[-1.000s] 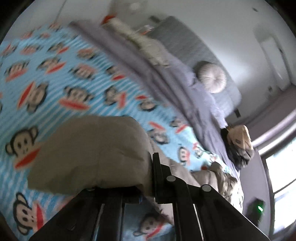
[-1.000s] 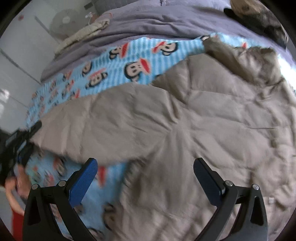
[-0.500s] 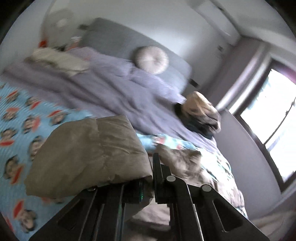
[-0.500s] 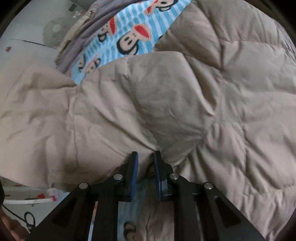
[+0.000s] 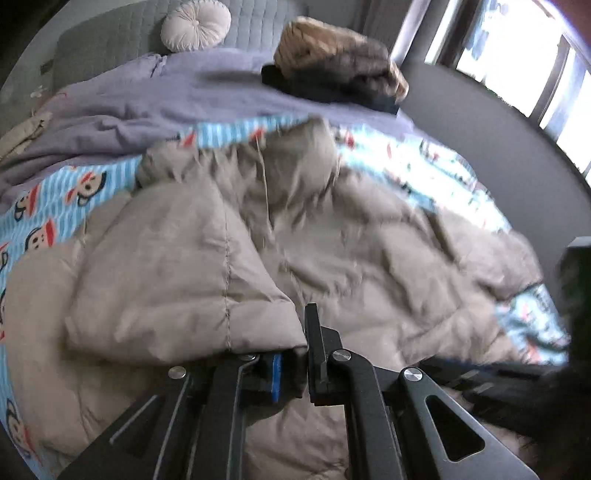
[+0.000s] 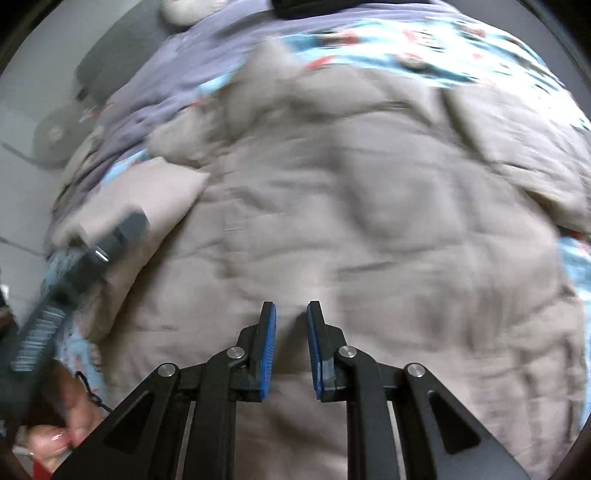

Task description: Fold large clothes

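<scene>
1. The beige quilted coat (image 5: 369, 251) lies spread over the bed, ahead of and beneath both grippers.
2. The left gripper (image 5: 295, 354) pinches a folded sleeve (image 5: 192, 280) of the coat, lifted over its body.
3. The right gripper (image 6: 291, 343) hovers over the coat's middle, fingers narrowly parted, holding nothing.
4. Under the coat lies a blue monkey-print blanket (image 5: 55, 206); beyond it, a lavender duvet (image 5: 147, 99) and a round cushion (image 5: 195, 24).
</scene>
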